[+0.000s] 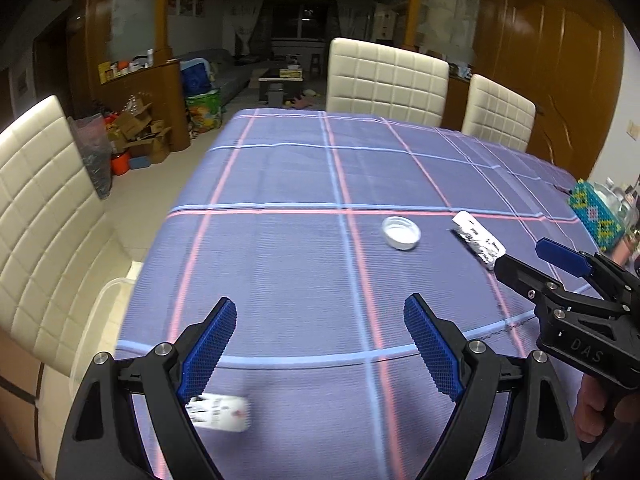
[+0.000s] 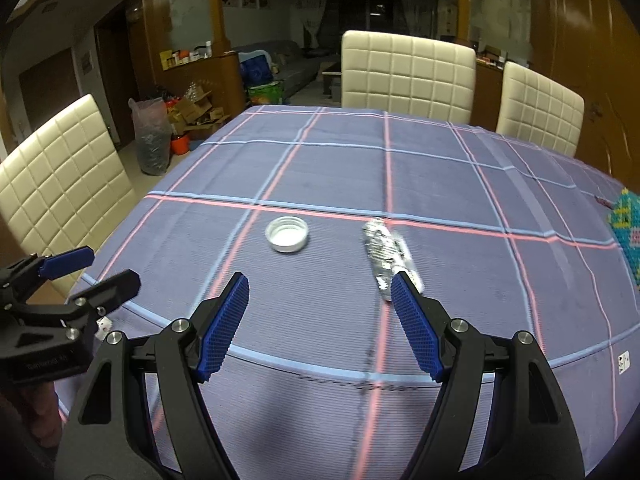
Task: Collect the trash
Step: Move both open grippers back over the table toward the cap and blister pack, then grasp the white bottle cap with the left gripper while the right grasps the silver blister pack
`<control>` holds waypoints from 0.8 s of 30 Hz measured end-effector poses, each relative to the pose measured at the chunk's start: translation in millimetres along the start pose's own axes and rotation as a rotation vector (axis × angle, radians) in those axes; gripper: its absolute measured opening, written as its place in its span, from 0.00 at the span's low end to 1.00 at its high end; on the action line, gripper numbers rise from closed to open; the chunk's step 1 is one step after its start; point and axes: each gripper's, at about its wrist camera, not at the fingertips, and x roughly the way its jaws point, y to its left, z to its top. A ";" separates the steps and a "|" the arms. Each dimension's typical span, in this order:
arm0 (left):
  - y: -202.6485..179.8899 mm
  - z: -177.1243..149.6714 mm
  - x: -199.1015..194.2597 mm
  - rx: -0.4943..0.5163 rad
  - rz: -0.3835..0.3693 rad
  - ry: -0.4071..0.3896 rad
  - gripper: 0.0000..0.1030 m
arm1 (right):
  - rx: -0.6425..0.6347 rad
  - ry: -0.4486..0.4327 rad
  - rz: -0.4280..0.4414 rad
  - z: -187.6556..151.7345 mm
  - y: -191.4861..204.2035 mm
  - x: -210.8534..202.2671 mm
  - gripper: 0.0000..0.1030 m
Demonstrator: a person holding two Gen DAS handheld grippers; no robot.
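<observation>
left gripper (image 1: 320, 344): wide open, nothing held, hanging over the near-left part of the cloth
right gripper (image 2: 320, 320): wide open too, empty; right fingertip (image 2: 404, 284) just in front of the foil's near end, touching or not, can't tell
foil (image 2: 388, 256): crumpled, flat on the cloth, right of the cap
cap (image 2: 287, 233): white, open side up, mid-table
wrapper (image 1: 218, 412): white, printed, blurry, by the left gripper's left finger
cloth (image 1: 280, 264): purple plaid, covers the table
chairs (image 1: 386, 76): cream, around the table

Blurred wrapper (image 1: 219, 413), perhaps printed paper.
</observation>
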 end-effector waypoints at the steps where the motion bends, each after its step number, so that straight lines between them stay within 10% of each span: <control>1: -3.4 0.5 2.4 0.003 -0.001 0.003 0.81 | 0.006 0.001 0.000 -0.3 -4.2 0.6 0.73; 11: -26.6 13.1 32.3 0.021 0.023 0.041 0.81 | 0.053 -0.002 0.006 2.0 -32.1 13.2 0.88; 24: -49.6 33.7 102.1 0.081 -0.016 0.144 0.81 | 0.101 0.116 -0.026 4.6 -63.7 69.0 0.81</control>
